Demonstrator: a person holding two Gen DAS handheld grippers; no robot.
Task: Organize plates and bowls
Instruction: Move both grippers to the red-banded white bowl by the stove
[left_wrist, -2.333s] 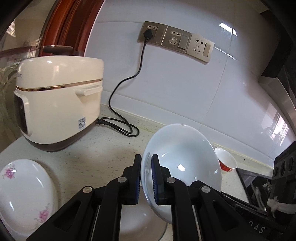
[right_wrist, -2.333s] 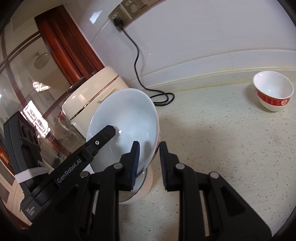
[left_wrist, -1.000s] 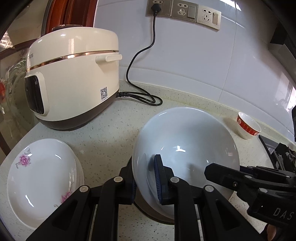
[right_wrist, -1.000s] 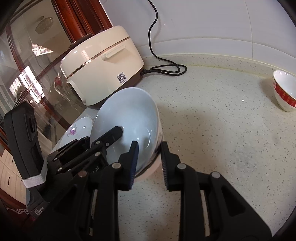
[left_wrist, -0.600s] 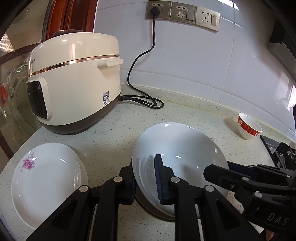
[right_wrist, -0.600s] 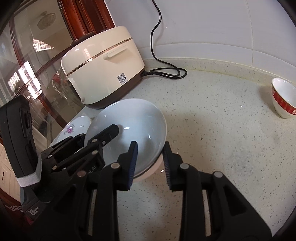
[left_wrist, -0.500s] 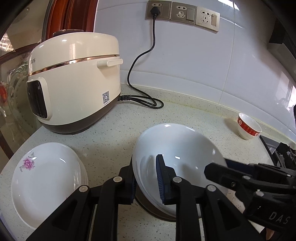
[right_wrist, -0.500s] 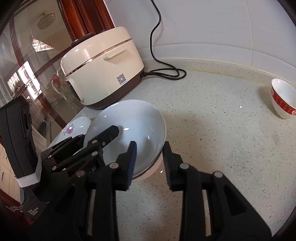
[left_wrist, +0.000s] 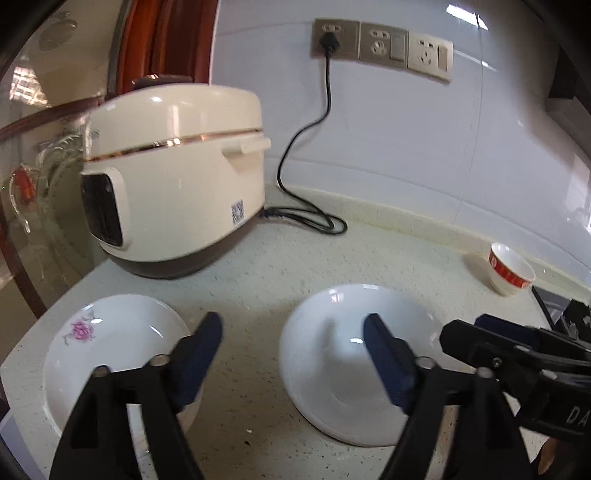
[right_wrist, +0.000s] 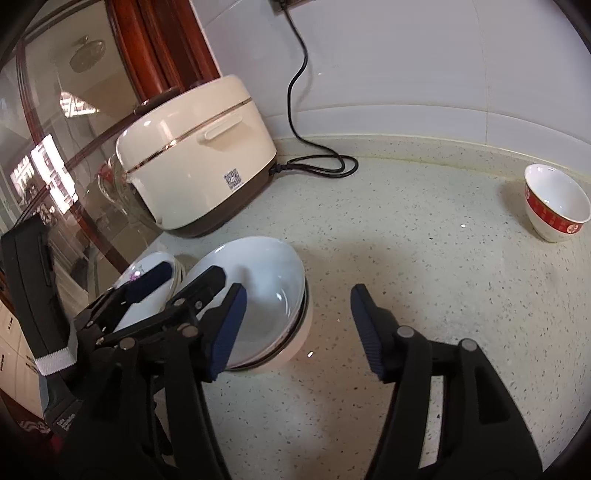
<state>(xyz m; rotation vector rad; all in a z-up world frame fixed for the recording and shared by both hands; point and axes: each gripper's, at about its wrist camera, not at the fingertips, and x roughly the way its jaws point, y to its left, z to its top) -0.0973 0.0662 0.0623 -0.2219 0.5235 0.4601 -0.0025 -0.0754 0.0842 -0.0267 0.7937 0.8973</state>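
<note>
A plain white bowl (left_wrist: 343, 354) rests on a cream bowl beneath it on the speckled counter; it also shows in the right wrist view (right_wrist: 266, 295). A flower-patterned white plate (left_wrist: 110, 347) lies to its left, seen also in the right wrist view (right_wrist: 147, 269). My left gripper (left_wrist: 291, 343) is open and empty, its jaws spread wide, one over each dish. My right gripper (right_wrist: 295, 314) is open and empty, just right of the white bowl. A small red-banded bowl (left_wrist: 511, 267) stands far right, and shows in the right wrist view (right_wrist: 556, 203).
A cream rice cooker (left_wrist: 173, 199) stands at the back left, its black cord (left_wrist: 310, 218) running to wall sockets (left_wrist: 380, 48). The counter edge (left_wrist: 22, 369) drops off at the left by a glass door (right_wrist: 55, 147). A tiled wall closes the back.
Both grippers were shut on the white bowl, lowered it onto the cream bowl, then let go and opened wide. The left gripper has drawn back and up.
</note>
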